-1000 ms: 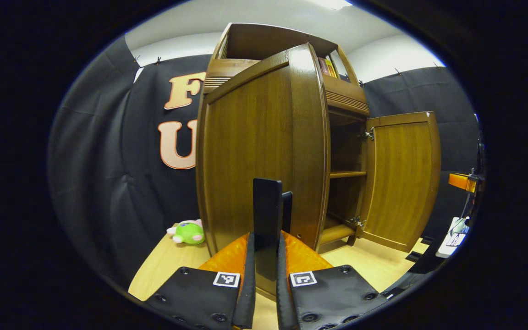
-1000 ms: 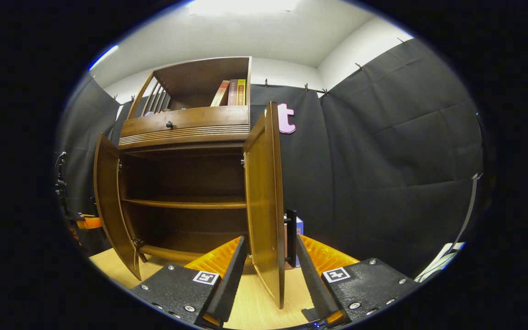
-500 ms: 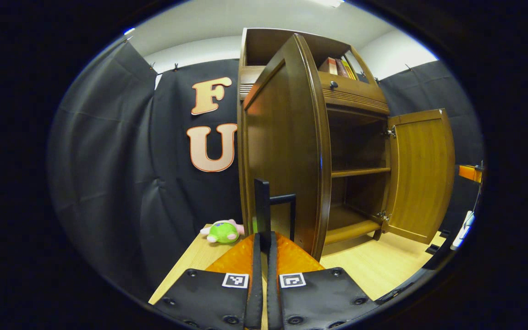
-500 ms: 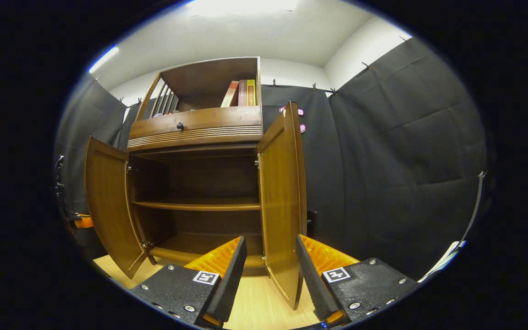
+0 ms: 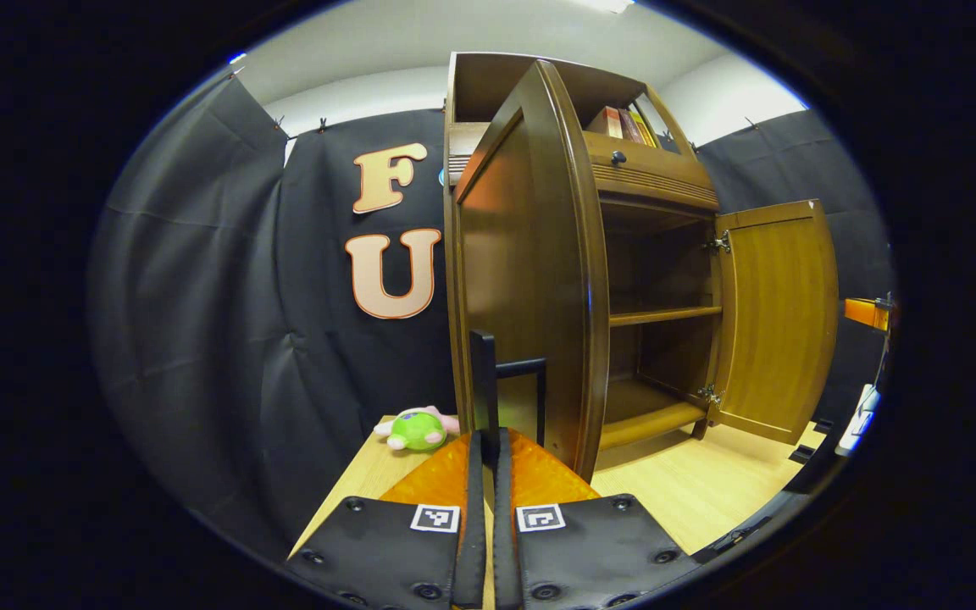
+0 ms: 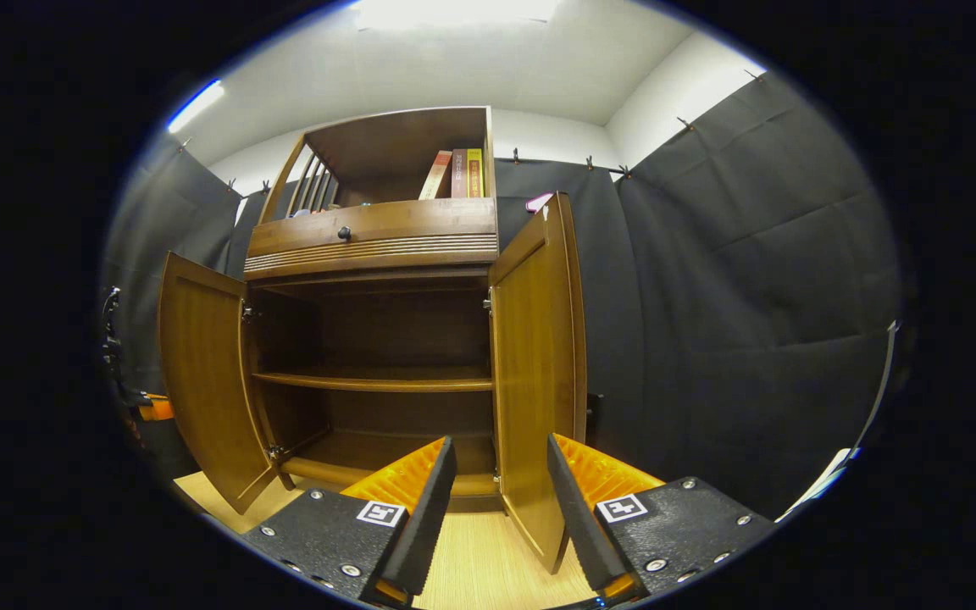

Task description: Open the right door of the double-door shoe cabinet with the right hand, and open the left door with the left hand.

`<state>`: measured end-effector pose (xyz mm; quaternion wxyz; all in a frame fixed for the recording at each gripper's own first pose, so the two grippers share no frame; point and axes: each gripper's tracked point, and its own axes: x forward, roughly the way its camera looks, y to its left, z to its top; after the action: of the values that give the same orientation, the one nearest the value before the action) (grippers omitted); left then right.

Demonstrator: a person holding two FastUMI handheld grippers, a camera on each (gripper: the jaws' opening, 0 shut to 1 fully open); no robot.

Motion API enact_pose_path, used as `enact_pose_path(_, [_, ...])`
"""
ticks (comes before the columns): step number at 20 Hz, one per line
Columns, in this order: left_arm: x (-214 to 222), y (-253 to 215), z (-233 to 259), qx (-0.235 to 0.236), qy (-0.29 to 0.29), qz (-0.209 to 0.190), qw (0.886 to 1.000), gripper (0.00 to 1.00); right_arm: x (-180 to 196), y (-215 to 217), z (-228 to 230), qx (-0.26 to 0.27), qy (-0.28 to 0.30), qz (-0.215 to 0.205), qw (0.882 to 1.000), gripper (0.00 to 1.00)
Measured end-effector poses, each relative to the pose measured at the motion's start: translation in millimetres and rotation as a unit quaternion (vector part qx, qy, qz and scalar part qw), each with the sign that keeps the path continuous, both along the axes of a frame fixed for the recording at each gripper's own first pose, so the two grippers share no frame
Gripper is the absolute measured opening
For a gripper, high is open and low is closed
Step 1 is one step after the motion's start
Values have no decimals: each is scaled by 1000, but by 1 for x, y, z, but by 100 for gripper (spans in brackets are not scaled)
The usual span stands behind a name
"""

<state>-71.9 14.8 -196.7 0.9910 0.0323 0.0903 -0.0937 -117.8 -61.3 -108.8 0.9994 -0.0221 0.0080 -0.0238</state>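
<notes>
Swung wider, both wooden doors; left jaws pinch handle, right jaws wide.

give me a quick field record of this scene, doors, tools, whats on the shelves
cabinet: wooden shoe cabinet, two doors
left door: open
right door: open, edge between the right tool's spread fingers
left tool: fingers together, the left door's dark handle beside them
right tool: open
inner shelves: bare as far as seen
top shelf: a few books
drawer: shut, dark knob
other: green plush toy on the wooden surface
</notes>
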Motion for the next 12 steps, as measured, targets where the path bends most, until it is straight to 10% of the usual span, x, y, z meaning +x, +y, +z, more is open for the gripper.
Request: enact_pose_path(12, [2, 48, 4, -15, -4, 22, 1000, 10, 20, 33, -21, 16, 19, 33, 999, 78])
